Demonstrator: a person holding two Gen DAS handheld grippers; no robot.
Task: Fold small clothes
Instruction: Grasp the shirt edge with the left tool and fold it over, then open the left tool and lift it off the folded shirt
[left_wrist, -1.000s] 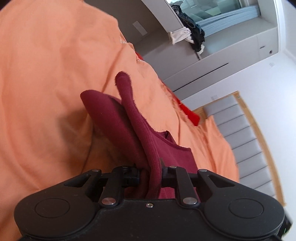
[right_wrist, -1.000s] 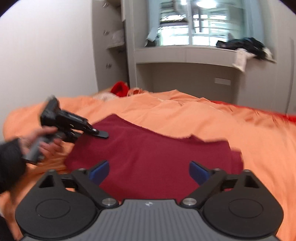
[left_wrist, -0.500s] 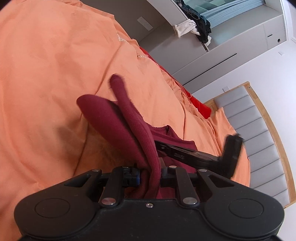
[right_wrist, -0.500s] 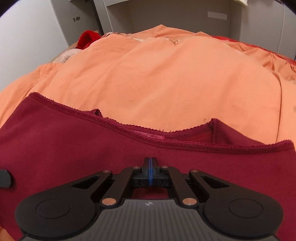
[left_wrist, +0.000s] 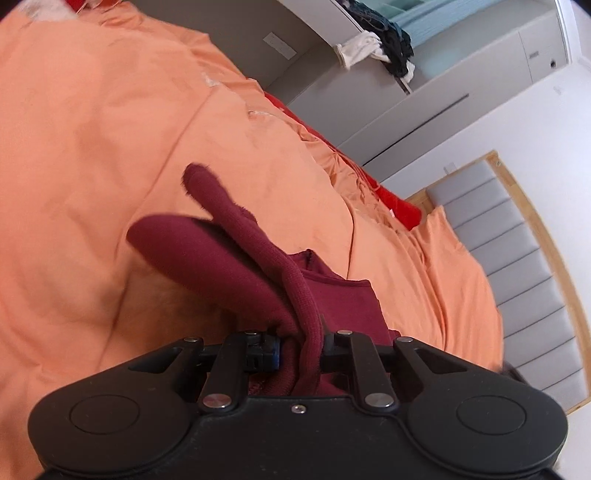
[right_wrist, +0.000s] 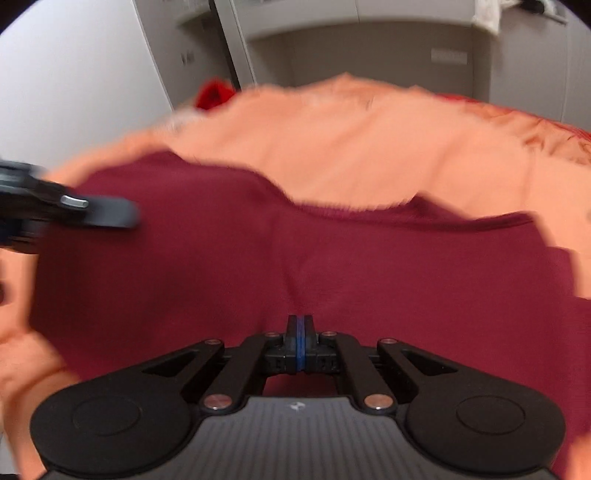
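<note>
The left tongs (left_wrist: 299, 349) are clamped on a bunched edge of a maroon garment (left_wrist: 236, 266), a ribbed strap of the cloth rising from between the fingers and curling away over the bedding. The right tongs (right_wrist: 300, 345) are pressed together, blue pads meeting, at the garment's near edge; whether cloth is caught between them cannot be told through the blur. The garment lies spread across an orange bedspread (left_wrist: 92, 129), its hemmed far edge facing the wall. The left tool appears at the garment's left side in the right wrist view. Beyond the bed stand grey cabinets (left_wrist: 424, 96) and a padded grey headboard (left_wrist: 517, 258).
</note>
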